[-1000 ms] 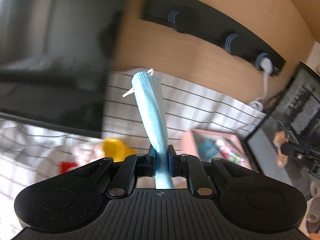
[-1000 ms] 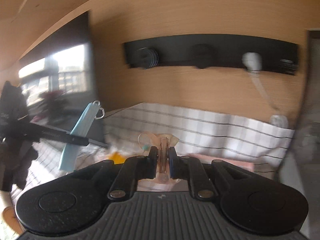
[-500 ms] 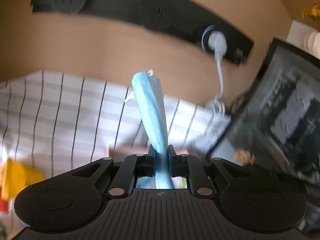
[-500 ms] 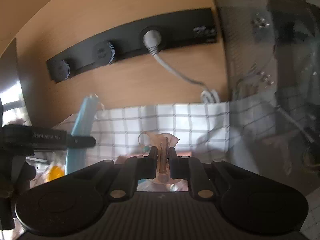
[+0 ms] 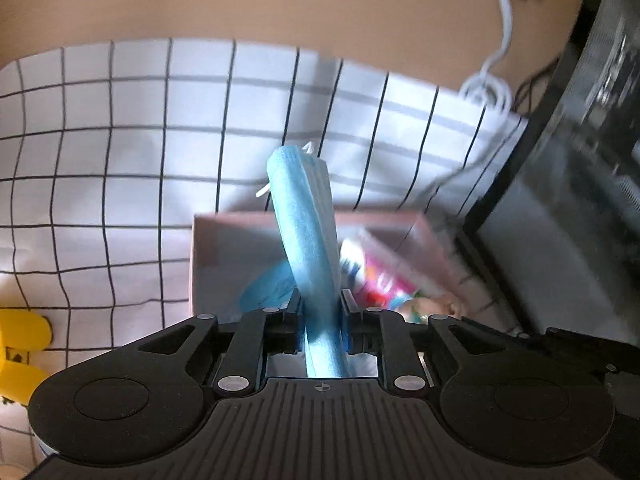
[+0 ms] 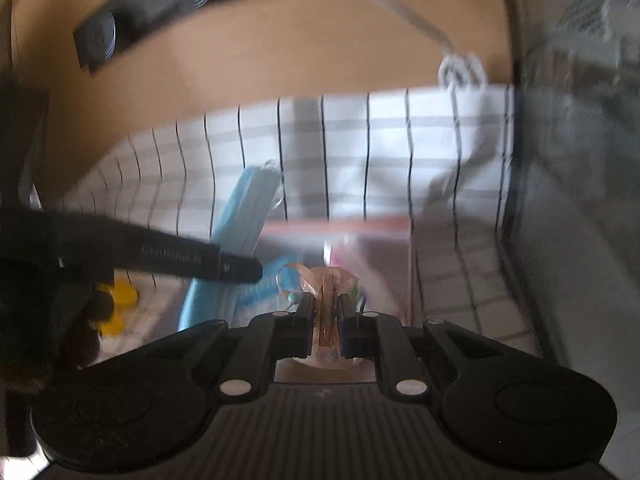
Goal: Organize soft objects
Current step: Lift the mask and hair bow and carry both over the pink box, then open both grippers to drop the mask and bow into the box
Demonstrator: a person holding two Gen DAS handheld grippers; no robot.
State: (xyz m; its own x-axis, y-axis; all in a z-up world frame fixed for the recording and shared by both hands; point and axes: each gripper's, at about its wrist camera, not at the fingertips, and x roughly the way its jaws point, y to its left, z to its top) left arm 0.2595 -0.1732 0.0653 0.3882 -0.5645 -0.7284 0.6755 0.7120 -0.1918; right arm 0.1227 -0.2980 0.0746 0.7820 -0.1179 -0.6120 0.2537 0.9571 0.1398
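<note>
My left gripper (image 5: pixel 320 312) is shut on a folded blue face mask (image 5: pixel 306 232) that sticks up and forward over a pink box (image 5: pixel 212 256). The box holds blue cloth and colourful packets. My right gripper (image 6: pixel 327 308) is shut on a small pinkish clear packet (image 6: pixel 329 284), held just in front of the same pink box (image 6: pixel 344 226). In the right wrist view the mask (image 6: pixel 244 216) and the left gripper's black finger (image 6: pixel 192 260) show at the left, close beside my right gripper.
A white checked cloth (image 5: pixel 120 140) covers the table. A yellow toy (image 5: pixel 20 344) lies at the left. A dark monitor (image 5: pixel 580 200) stands at the right. A wooden wall with a black socket strip (image 6: pixel 152 12) and a white cable (image 5: pixel 504 40) is behind.
Both grippers have swung right and tilted down toward the pink box, which now lies right ahead of them. Each still holds its object.
</note>
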